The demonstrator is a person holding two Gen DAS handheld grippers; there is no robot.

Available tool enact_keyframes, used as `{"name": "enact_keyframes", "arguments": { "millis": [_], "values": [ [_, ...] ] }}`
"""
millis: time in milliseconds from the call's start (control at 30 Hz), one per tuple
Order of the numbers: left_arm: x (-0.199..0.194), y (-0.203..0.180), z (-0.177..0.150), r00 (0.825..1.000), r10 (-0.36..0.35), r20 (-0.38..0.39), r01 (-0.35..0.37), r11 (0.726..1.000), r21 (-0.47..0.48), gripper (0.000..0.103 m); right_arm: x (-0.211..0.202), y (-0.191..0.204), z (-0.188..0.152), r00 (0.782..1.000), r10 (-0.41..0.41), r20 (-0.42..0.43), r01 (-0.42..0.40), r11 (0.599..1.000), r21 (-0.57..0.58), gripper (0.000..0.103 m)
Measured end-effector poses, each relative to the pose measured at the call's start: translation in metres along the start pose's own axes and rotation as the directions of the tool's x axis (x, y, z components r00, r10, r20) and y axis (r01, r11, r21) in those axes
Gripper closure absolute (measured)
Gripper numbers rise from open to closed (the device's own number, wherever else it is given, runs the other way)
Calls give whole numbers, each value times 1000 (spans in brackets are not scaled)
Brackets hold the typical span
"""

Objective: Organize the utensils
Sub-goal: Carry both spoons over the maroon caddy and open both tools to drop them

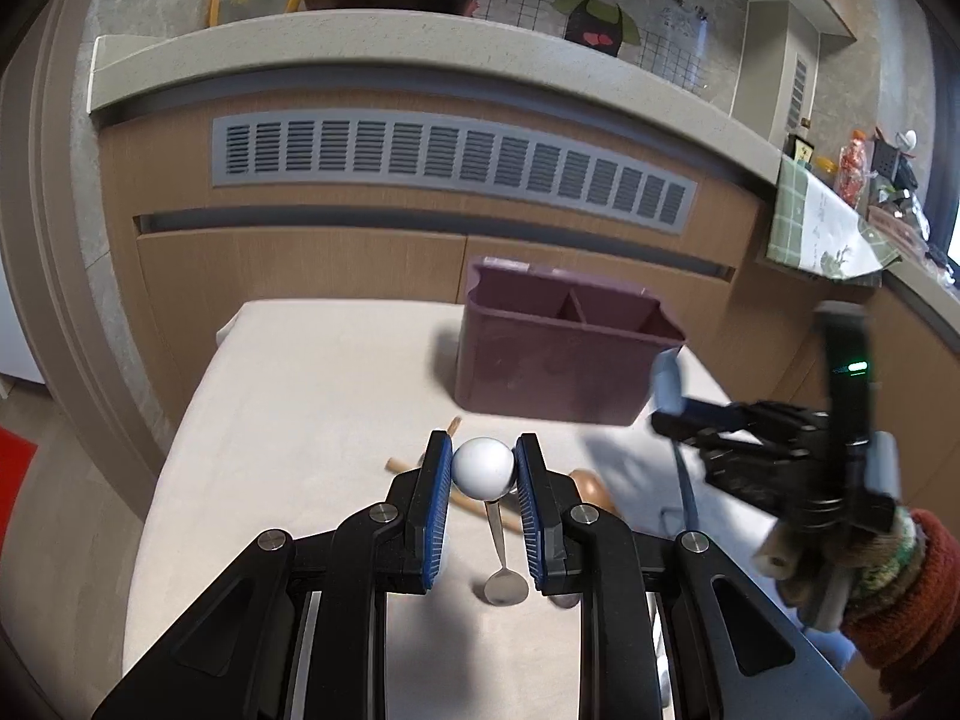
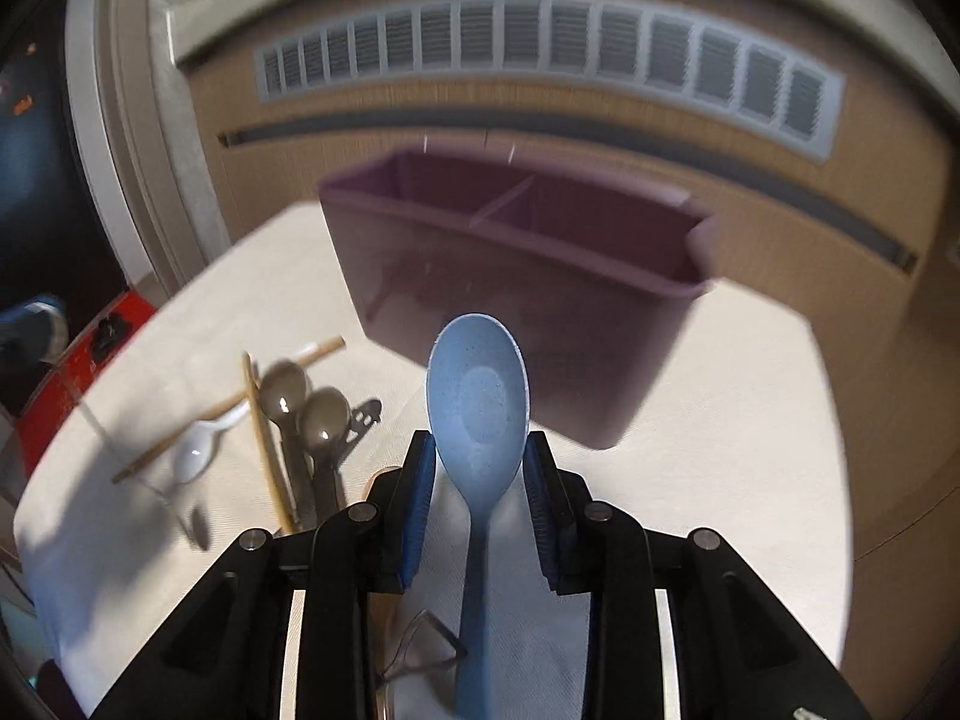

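The box [image 2: 516, 276] is purple, the big spoon [image 2: 478, 396] is speckled light blue, the round ball [image 1: 483, 467] is white, and the cloth [image 1: 312, 396] is cream.

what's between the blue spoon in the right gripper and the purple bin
Nothing: in the right wrist view only bare cream tablecloth shows between the blue spoon and the purple bin.

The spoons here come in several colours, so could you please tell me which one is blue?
The blue spoon is the one held between the right gripper fingers; the dark spoons and white spoon lie on the table.
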State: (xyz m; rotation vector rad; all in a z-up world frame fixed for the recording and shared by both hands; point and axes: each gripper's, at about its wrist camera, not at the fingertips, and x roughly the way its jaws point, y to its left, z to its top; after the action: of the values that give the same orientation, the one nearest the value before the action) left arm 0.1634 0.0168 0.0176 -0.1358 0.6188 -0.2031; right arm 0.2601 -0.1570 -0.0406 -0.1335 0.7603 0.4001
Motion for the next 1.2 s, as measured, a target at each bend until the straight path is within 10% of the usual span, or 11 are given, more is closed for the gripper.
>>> {"name": "enact_keyframes", "arguments": {
  "millis": [100,133,300,633,833,1200],
  "values": [
    [-10,-7,26,998,-33,46,33,999,17,81,-39,-9,7,994,-20,103,17,999,31,78],
    [-15,-10,42,996,-50,75,48,998,28,81,-54,-13,13,988,-36,153,30,999,42,99],
    [-32,-24,110,976,-55,213,42,997,68,81,-114,-31,66,927,-82,365,65,996,58,99],
    [-6,-28,165,962,-76,264,61,996,68,81,-131,-41,116,889,-116,443,123,992,13,101],
    [46,-25,170,973,-97,209,86,995,58,81,-106,-41,123,890,-180,419,199,980,-2,101],
    [148,-3,136,989,-147,-22,146,989,-28,81,-22,-52,94,959,-193,206,204,978,-32,101]
  ]
}}
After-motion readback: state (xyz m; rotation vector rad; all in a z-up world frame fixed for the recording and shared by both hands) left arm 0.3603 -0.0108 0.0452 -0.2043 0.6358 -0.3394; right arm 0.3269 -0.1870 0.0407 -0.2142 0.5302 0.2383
